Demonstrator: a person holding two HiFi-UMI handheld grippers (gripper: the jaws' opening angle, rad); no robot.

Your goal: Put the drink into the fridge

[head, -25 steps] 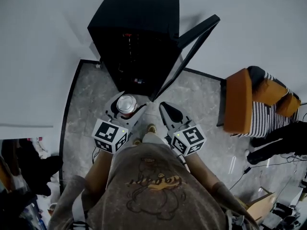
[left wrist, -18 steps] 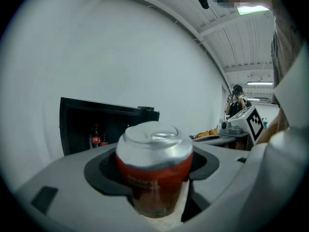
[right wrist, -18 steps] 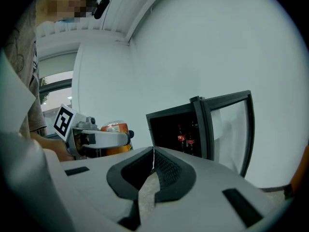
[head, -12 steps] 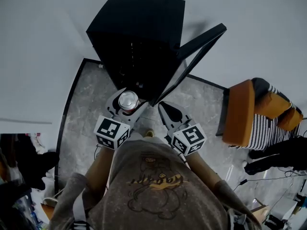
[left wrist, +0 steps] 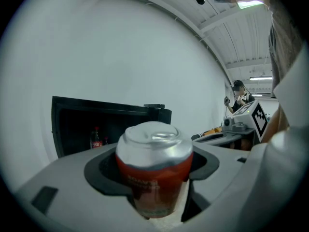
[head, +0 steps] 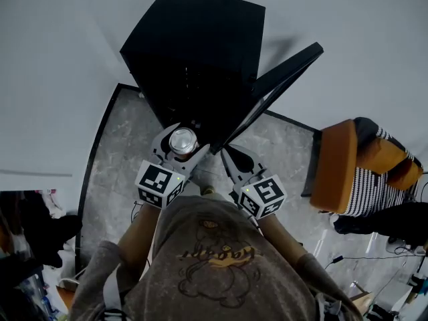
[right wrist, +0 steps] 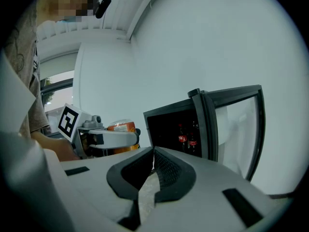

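A red drink can [head: 182, 141] with a silver top stands upright between the jaws of my left gripper [head: 181, 134], which is shut on it. The left gripper view shows the can [left wrist: 153, 170] close up. Just ahead stands the black fridge [head: 194, 52], its glass door [head: 271, 89] swung open to the right. Cola bottles [right wrist: 186, 140] stand inside the dark fridge interior [right wrist: 176, 129]. My right gripper [head: 227, 151] hovers beside the can, near the door's lower edge. Its jaws are shut with nothing between them, as its own view [right wrist: 153, 154] shows.
An orange and striped armchair [head: 338, 162] stands to the right of the fridge door. The fridge sits on a grey marble floor slab [head: 117, 159] against a white wall. Dark clutter [head: 30, 246] lies at lower left. A person [left wrist: 238, 94] stands far off.
Both grippers have edged forward toward the fridge opening, the can going with the left one. The door stays open and neither grip has changed.
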